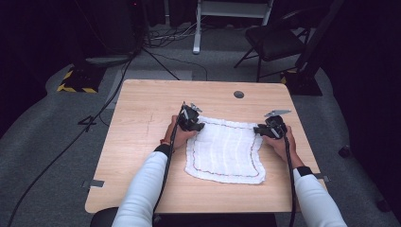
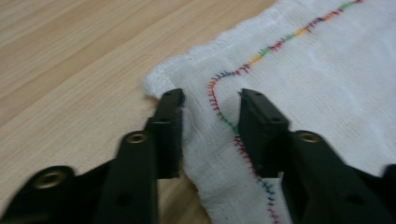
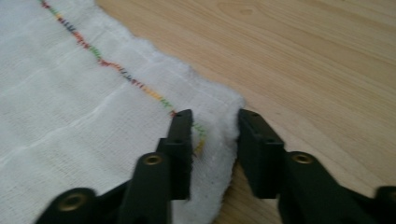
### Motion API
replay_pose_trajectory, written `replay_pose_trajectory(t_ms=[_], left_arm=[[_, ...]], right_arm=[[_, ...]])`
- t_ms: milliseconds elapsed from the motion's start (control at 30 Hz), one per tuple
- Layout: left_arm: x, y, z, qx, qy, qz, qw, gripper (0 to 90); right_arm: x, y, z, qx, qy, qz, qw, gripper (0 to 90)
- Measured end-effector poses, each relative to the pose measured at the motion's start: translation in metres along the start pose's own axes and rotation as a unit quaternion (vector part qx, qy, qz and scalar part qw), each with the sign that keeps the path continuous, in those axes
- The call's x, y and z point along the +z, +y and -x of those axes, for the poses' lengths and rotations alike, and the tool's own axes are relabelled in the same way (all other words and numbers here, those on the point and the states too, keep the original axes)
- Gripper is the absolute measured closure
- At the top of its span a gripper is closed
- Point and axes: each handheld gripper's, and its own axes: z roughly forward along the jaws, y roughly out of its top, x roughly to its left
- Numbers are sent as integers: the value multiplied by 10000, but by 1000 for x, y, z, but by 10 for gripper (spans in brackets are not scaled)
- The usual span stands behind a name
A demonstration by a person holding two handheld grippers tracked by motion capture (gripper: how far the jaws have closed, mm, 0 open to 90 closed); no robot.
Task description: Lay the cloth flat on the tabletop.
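White woven cloth (image 1: pixel 226 150), rough gauze; table (image 1: pixel 142 123) smooth matt wood.

White cloth (image 1: pixel 226 151), multicolour stitched border (image 2: pixel 275 45); black tongs; light wood-grain table (image 1: pixel 142 118); white sleeves (image 1: pixel 142 189).

Bare surface (image 1: pixel 142 142) lies open left of the cloth (image 1: pixel 224 151), and a narrower strip runs along its right edge and behind it up to the round grommet (image 1: pixel 239 94). The left claw (image 1: pixel 198 126) and right claw (image 1: pixel 257 130) occupy the cloth's two far corners, leaving its near half unobstructed
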Motion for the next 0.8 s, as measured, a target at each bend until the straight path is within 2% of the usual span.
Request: replay_pose_trajectory(t_ms=[33,100,167,267,333,400,467,633,700,800], left_arm=[[-1,-2,2,53,-68,17,10000,734],[-5,-5,5,196,-69,0,9998,810],[-12,-9,8,381,40,-12,9993,831],[-29,-16,12,505,88,197,9985,841],[-47,-19,13,524,140,438,9976,842],[-62,-19,14,548,211,628,9963,840],[-79,-17,13,591,304,842,9942,838],[-97,-9,6,607,474,1032,9917,836],[-100,-2,2,652,609,1064,9903,836],[-99,7,-4,590,779,1087,9893,833]], right_arm=[[0,0,-3,-106,-45,15,9999,776],[-3,-1,-11,-275,-75,85,9996,820],[-9,2,-17,-340,-75,234,9991,836],[-29,10,-29,-577,-146,560,9967,845],[-40,14,-38,-683,-70,753,9948,848],[-53,21,-48,-893,-121,893,9919,850],[-62,28,-53,-958,-120,1039,9899,850],[-66,48,-57,-1018,-269,1199,9872,851],[-64,58,-56,-1054,-337,1257,9859,852],[-61,71,-52,-1078,-452,1346,9840,852]])
